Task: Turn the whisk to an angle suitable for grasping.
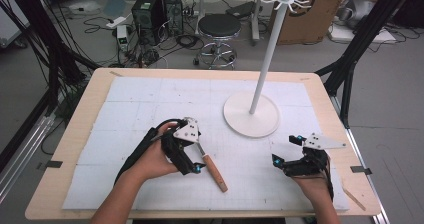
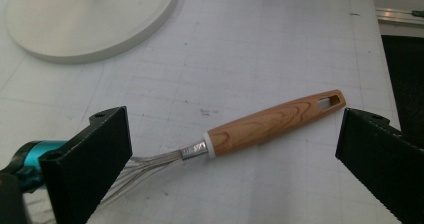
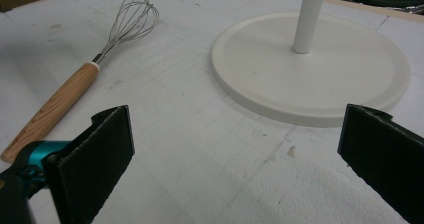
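A whisk [image 1: 214, 172] with a wooden handle and wire head lies flat on the white mat, left of centre. My left gripper [image 1: 194, 153] stands open right over its wire end. In the left gripper view the whisk [image 2: 272, 124] lies across the gap of that open gripper [image 2: 236, 120], its wires running by the left jaw, which does not touch them. My right gripper [image 1: 285, 149] is open near the front right, with nothing in it. In the right gripper view this gripper [image 3: 239, 116] faces bare mat, the whisk [image 3: 65, 96] to its far left.
A white hook stand [image 1: 270, 49] rises from a round base [image 1: 240, 119] at mid-table; the base [image 3: 310, 84] lies just ahead of the right gripper. A thin wooden stick [image 1: 354, 198] lies at the table's front right corner. Beyond the table stand a stool [image 1: 219, 26] and computer towers [image 1: 150, 9].
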